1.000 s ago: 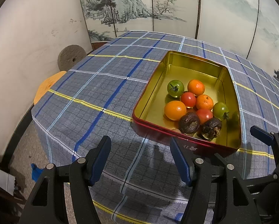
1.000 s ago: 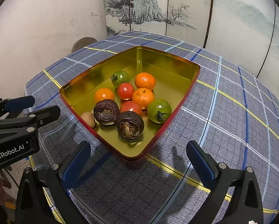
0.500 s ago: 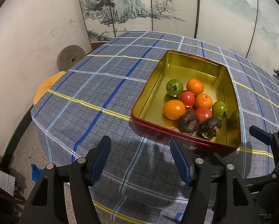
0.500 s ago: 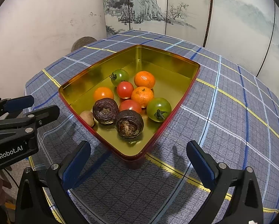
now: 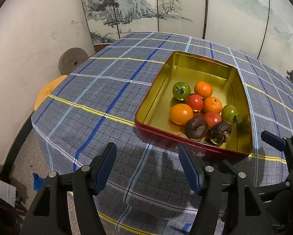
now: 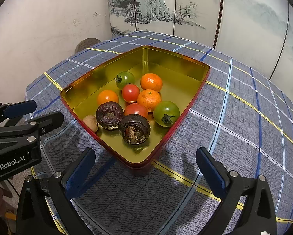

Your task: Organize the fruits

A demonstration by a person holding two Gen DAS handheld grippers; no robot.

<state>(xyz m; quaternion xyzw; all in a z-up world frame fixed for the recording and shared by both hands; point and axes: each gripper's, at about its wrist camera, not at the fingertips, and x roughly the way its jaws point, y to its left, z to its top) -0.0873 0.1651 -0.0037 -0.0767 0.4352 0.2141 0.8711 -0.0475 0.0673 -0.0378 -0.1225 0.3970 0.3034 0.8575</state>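
The left hand-held gripper [image 5: 146, 166] hung with its jaws wide and nothing between them, aimed down at the checked cloth just short of the tin's near wall. The right hand-held gripper [image 6: 144, 168] stood likewise wide and empty, its pads flanking the near corner of the tin [image 6: 193, 101]. Both probably sat back so either could reach in without knocking the rim.

The fruits lay clustered toward the near end of the tin on the bench [image 5: 107, 90]: two green tomatoes [image 6: 166, 113], red tomatoes [image 6: 130, 93], tangerines [image 6: 149, 100], a smooth orange fruit [image 6: 107, 97], and two dark wrinkled fruits [image 6: 134, 129] nearest the grippers. Bunched and touching, they left little room for a pad to slip between.

A small brown fruit [image 6: 90, 123] sat against the tin's wall; from the left wrist it was almost wholly hidden behind the rim. What the dark fruits were could not be told. The lettering on the tin's red outer wall was cut off by a finger.
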